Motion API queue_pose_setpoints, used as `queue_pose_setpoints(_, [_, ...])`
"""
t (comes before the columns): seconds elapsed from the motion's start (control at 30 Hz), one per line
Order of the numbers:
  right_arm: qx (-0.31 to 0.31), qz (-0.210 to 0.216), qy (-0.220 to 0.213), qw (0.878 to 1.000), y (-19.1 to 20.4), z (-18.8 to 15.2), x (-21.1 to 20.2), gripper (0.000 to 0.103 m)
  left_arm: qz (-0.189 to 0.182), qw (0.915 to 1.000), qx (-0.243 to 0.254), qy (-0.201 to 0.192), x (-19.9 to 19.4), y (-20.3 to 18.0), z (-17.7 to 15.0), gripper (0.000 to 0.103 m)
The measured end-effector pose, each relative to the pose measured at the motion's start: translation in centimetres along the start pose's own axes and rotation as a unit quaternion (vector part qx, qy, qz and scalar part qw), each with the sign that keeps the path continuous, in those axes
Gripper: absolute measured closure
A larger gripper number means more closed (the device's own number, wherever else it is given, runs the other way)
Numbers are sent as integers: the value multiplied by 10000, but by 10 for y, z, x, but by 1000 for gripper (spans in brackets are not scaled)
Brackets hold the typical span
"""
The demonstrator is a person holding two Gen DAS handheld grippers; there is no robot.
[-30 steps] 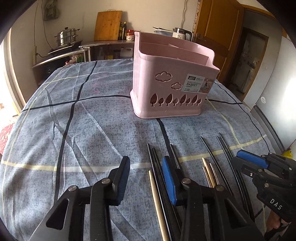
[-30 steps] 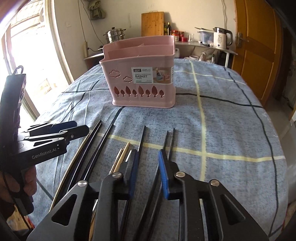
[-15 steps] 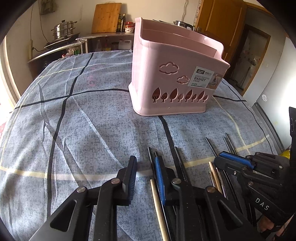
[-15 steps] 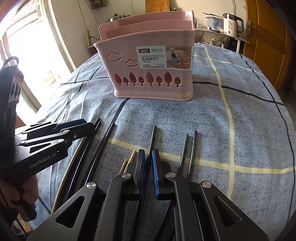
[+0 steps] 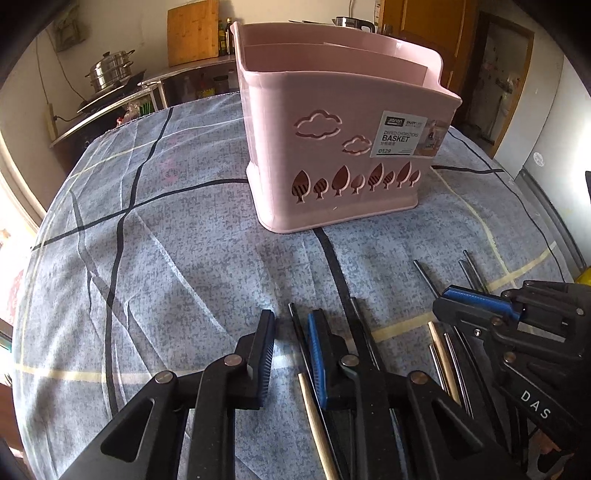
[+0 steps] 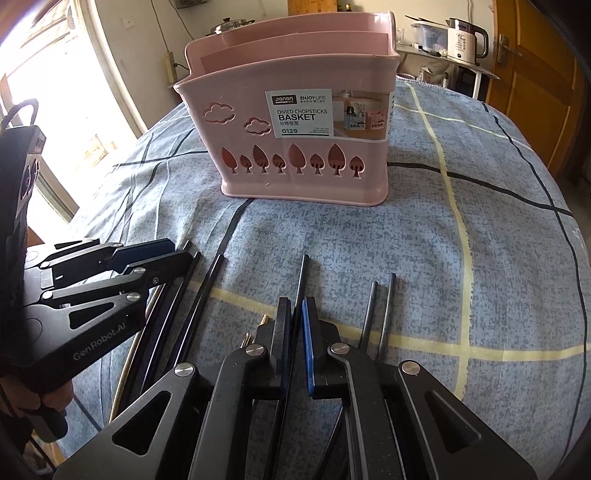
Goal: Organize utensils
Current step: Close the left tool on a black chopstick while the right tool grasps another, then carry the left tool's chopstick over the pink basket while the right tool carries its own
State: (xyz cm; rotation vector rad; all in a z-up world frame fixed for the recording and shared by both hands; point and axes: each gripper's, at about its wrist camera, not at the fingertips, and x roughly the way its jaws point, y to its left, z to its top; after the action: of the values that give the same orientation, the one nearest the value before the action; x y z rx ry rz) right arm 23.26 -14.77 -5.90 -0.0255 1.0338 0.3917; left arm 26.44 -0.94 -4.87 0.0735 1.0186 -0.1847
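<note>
A pink divided chopsticks basket [image 5: 343,147] stands upright on the blue patterned tablecloth; it also shows in the right wrist view [image 6: 295,122]. Several black, metal and wooden chopsticks [image 5: 439,354] lie in a row on the cloth in front of it. My left gripper [image 5: 291,332] is low over the leftmost ones, its jaws narrowly apart around a black chopstick [image 5: 297,325] and a wooden one [image 5: 314,417]. My right gripper [image 6: 296,317] has its jaws nearly closed on a black chopstick [image 6: 303,273] that lies on the cloth.
A kitchen counter with a steel pot [image 5: 109,70] and a cutting board [image 5: 192,31] is behind the table. A kettle [image 6: 463,35] stands on a shelf at the back right, beside a wooden door [image 6: 535,74]. The table's right edge [image 5: 546,229] drops away.
Both grippers have moved forward toward the basket and lowered onto the chopsticks. The left jaws have narrowed. The right jaws have closed from open to pinching a black chopstick.
</note>
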Motion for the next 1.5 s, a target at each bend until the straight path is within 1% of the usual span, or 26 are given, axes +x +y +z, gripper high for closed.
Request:
queue_pose_setpoints(0.07, [7, 30, 11, 10000, -1, 1, 1, 97, 64, 10000, -28, -35, 0, 2, 0, 96])
queue_pose_setpoints(0.2, [-1, 54, -17, 10000, -1, 1, 1, 97, -84, 9997, -207, -48, -1, 9, -1, 96])
queue_pose_setpoints(0.3, [38, 120, -52, 9999, -1, 2, -1, 98, -323, 9989, -329, -103, -6, 13, -1, 97])
queue_pose_setpoints(0.43, [62, 169, -170, 9997, -1, 7, -12, 98, -570, 9969, -412, -341, -25, 13, 5, 98])
queue_pose_setpoints(0.6, [68, 264, -406, 9988, -1, 17, -36, 98, -730, 9944, -375, -672, -58, 11, 16, 98])
queue_pose_setpoints(0.83, [14, 335, -866, 9957, 2, 31, -78, 98, -804, 9899, -189, -1152, -113, 4, 30, 99])
queue_pose_setpoints(1.13, [-62, 300, -1430, 9892, 7, 45, -130, 98, -851, 9825, -67, -1656, -177, -2, 39, 99])
queue_pose_setpoints(1.23, [-61, 275, -1577, 9871, 6, 45, -141, 98, -841, 9804, -43, -1781, -191, -3, 41, 99])
queue_pose_setpoints(1.5, [-110, 269, -1804, 9832, 8, 47, -162, 98, -777, 9780, -49, -1937, -209, -5, 46, 99])
